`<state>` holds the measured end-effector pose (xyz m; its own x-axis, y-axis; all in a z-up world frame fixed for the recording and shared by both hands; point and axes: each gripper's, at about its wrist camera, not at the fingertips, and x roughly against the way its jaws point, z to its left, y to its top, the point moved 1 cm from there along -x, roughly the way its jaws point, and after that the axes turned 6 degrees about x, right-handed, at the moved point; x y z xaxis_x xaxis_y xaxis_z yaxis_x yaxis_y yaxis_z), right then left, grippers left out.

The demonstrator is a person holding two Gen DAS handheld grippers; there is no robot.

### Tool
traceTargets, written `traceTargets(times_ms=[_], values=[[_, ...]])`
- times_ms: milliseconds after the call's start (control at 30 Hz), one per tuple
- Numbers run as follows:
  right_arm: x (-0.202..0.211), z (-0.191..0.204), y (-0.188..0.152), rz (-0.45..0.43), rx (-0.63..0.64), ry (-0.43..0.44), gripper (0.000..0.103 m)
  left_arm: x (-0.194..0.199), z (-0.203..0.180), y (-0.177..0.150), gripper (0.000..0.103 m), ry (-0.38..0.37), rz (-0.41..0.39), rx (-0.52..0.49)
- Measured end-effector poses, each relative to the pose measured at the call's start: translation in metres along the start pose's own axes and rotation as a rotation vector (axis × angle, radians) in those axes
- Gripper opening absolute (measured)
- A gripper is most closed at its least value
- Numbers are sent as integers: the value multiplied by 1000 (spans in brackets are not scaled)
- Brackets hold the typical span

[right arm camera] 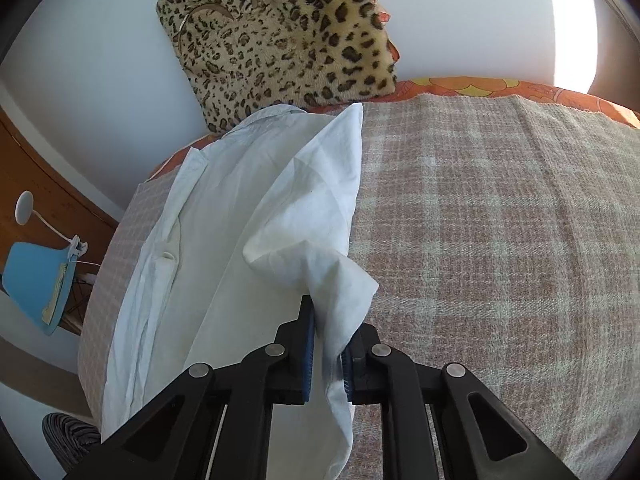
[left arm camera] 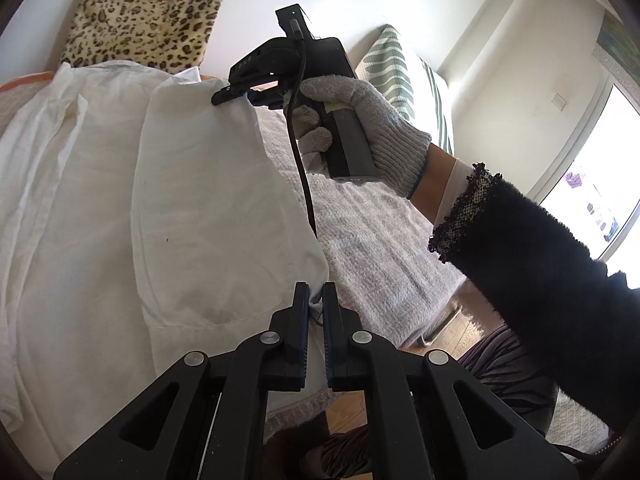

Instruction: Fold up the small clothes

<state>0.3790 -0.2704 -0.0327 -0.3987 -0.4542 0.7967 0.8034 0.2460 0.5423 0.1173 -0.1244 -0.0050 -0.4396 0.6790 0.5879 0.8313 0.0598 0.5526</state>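
Lying lengthwise, shirt collar toward cushion

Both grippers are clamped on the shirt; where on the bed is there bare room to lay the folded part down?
The checked blanket lies bare from the white shirt across to the orange bedding edge. It is crowded on the other side, where the shirt spreads toward the leopard cushion and the bed's edge.

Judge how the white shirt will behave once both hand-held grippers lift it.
The white shirt is probably floppy: its pinched edge already crumples and droops. It looks thin, so likely light. The unheld middle should sag onto the blanket.
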Motion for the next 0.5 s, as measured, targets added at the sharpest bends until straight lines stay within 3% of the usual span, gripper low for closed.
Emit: traceTargets(times_ms=[133,500], values=[[4,26,11,25,74,-119,8,10,13,-1,5,-20,-24,57],[-22,102,38,73,217,-228,8,43,51,-7,5,-18,-98,184]])
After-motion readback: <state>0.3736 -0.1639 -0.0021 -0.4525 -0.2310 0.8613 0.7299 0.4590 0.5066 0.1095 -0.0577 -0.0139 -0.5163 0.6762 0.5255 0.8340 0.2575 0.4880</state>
